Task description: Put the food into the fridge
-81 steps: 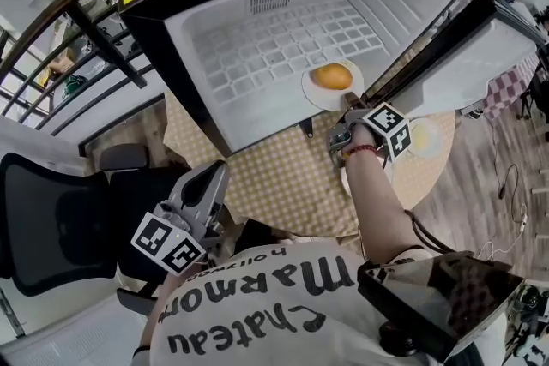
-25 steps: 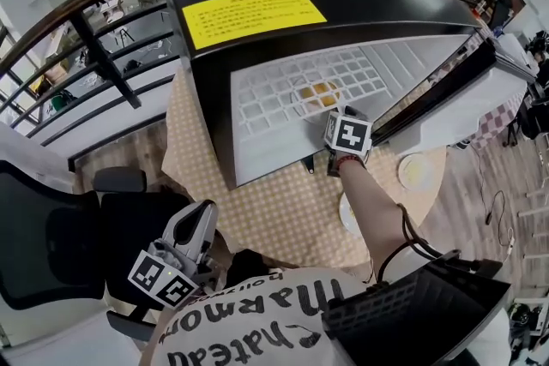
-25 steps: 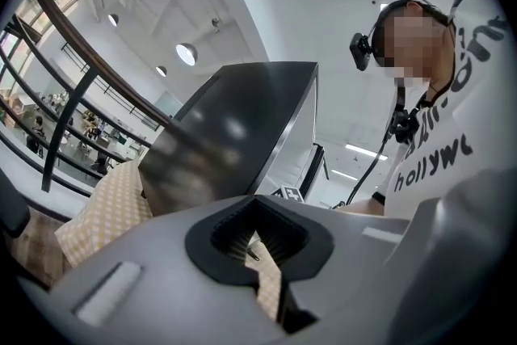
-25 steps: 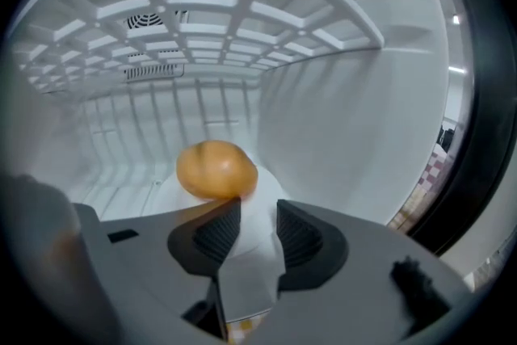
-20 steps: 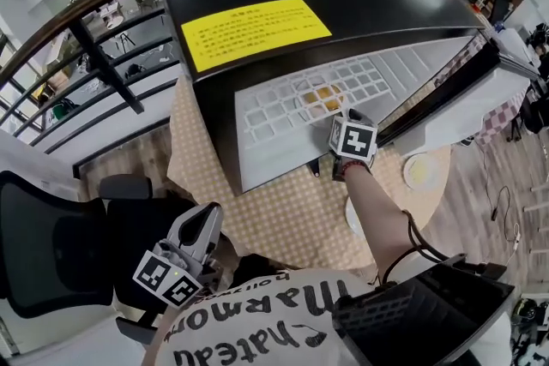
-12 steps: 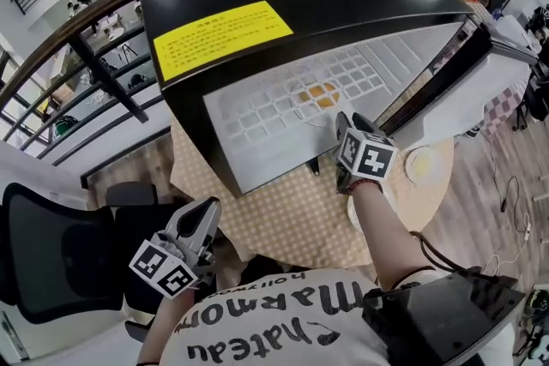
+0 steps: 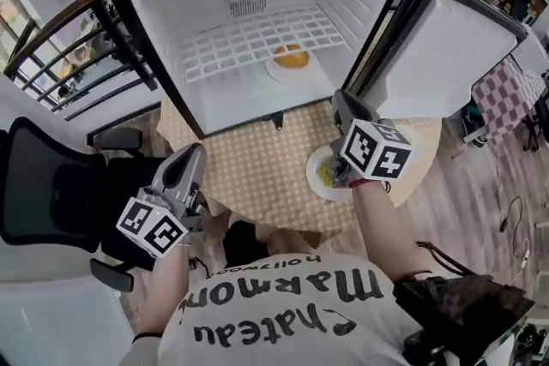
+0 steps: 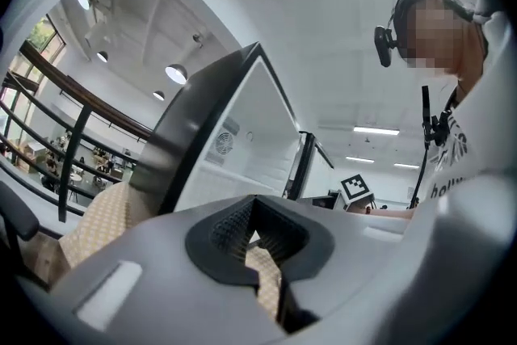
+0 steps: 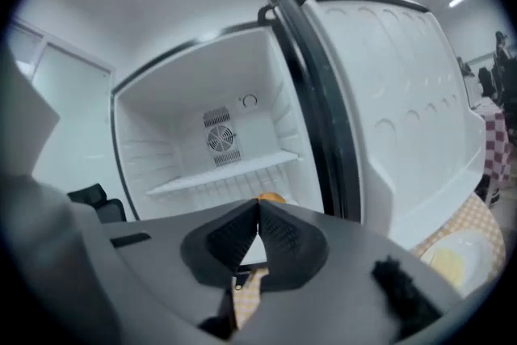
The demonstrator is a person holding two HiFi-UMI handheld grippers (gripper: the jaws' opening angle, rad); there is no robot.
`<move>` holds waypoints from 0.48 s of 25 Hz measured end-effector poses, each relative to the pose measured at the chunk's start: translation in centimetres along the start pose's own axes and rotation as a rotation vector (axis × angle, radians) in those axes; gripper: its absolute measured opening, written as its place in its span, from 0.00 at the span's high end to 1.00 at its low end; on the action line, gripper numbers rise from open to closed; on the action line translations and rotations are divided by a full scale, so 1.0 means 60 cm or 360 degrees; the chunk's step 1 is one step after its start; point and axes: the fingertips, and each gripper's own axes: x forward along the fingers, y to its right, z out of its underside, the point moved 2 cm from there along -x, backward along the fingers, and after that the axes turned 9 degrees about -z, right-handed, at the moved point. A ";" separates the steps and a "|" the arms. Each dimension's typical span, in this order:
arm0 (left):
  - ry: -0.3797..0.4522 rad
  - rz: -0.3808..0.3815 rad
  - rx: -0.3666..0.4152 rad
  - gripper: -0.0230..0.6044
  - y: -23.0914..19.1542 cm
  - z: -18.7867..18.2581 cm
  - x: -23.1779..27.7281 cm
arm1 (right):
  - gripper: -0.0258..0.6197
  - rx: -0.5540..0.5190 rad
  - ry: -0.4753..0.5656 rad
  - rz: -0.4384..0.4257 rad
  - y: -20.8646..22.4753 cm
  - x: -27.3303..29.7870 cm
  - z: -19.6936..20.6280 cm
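A white plate with an orange piece of food [image 7: 292, 59] lies on the wire shelf of the open mini fridge [image 7: 190, 9]; the right gripper view shows just the top of that orange food [image 9: 272, 196] above the jaws. My right gripper [image 7: 339, 99] hangs in front of the fridge opening, over the table, shut with nothing between its pads [image 9: 271, 232]. Under it a second plate with yellow food [image 7: 324, 177] rests on the table, partly hidden; the right gripper view has this plate [image 9: 455, 259] at lower right. My left gripper [image 7: 195, 153] sits low at the table's near left edge, shut and empty.
The fridge stands on a round table with a checked cloth [image 7: 257, 163]. Its door [image 7: 446, 47] swings open to the right. A black office chair [image 7: 43, 184] is at my left, and a railing [image 7: 111, 39] runs behind it.
My right gripper has pulled back out of the fridge, away from the plate on the shelf, and now hangs over the table. The head view has dropped to look into the fridge.
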 end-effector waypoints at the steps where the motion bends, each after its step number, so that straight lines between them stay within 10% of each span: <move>1: 0.0017 0.0011 0.0001 0.96 0.032 0.003 -0.003 | 0.94 0.0030 0.0046 -0.0053 -0.003 -0.027 -0.009; 12: 0.0108 0.0083 0.0003 0.96 0.306 0.028 -0.048 | 0.94 -0.0078 0.0088 -0.0308 -0.010 -0.279 -0.029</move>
